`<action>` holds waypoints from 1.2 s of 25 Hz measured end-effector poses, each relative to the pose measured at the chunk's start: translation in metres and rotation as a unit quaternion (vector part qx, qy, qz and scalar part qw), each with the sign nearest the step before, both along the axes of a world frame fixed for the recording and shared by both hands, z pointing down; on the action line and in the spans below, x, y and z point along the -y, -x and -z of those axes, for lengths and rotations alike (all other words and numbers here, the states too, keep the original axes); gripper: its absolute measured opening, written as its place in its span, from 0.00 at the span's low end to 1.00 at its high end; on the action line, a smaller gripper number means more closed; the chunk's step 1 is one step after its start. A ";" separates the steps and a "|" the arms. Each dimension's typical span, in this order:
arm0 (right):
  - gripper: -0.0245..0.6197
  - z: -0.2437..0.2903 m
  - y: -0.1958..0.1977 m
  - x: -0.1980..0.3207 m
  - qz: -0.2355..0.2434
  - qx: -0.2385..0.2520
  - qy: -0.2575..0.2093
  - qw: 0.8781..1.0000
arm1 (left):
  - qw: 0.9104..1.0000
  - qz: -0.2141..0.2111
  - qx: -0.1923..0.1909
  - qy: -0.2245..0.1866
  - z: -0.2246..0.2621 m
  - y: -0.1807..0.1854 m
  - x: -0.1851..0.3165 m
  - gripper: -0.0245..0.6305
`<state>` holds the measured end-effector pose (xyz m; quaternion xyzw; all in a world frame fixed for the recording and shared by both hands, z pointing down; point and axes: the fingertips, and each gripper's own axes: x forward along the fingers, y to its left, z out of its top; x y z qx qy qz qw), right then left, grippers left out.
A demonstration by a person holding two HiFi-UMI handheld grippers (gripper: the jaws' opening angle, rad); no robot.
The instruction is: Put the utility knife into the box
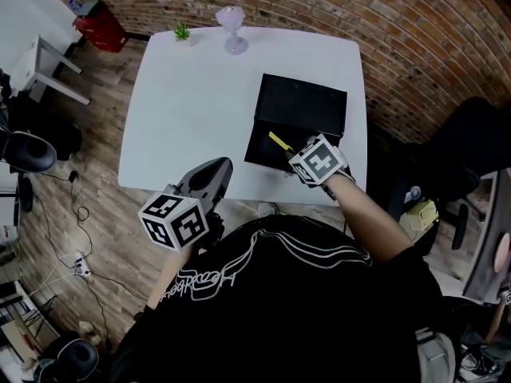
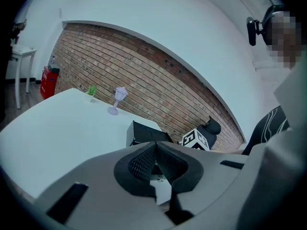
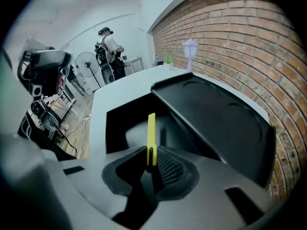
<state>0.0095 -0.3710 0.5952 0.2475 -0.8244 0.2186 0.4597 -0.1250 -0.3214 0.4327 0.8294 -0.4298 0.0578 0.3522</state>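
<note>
The open black box (image 1: pixel 257 152) stands at the right of the white table (image 1: pixel 192 102), its lid (image 1: pixel 303 102) lying back behind it. My right gripper (image 1: pixel 297 156) is shut on the yellow utility knife (image 1: pixel 279 143) and holds it over the box's front part. In the right gripper view the knife (image 3: pixel 151 131) sticks out of the gripper (image 3: pixel 151 151) above the box's hollow (image 3: pixel 120 123). My left gripper (image 1: pixel 220 167) hangs at the table's front edge, apart from the box. In its own view that gripper (image 2: pixel 156 145) is shut on nothing.
A purple stemmed glass (image 1: pixel 232 29) and a small green plant (image 1: pixel 182 32) stand at the table's far edge. A brick wall (image 1: pixel 383 22) runs behind it. On the wooden floor to the left are a red container (image 1: pixel 100 26) and cables (image 1: pixel 76 214). A black chair (image 1: pixel 471 146) stands at the right.
</note>
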 end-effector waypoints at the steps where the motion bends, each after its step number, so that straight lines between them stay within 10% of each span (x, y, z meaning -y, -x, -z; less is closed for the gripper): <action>1: 0.15 -0.004 0.000 0.001 0.001 -0.008 0.003 1.000 | 1.000 0.002 -0.001 0.000 -0.001 0.001 0.001 0.09; 14: 0.16 -0.022 -0.002 0.002 0.030 -0.050 0.009 0.998 | 1.000 0.024 -0.006 -0.013 0.004 0.020 0.002 0.09; 30: 0.40 0.053 -0.003 -0.013 -0.066 0.143 -0.001 0.987 | 1.000 0.004 0.001 -0.020 0.017 0.005 -0.025 0.09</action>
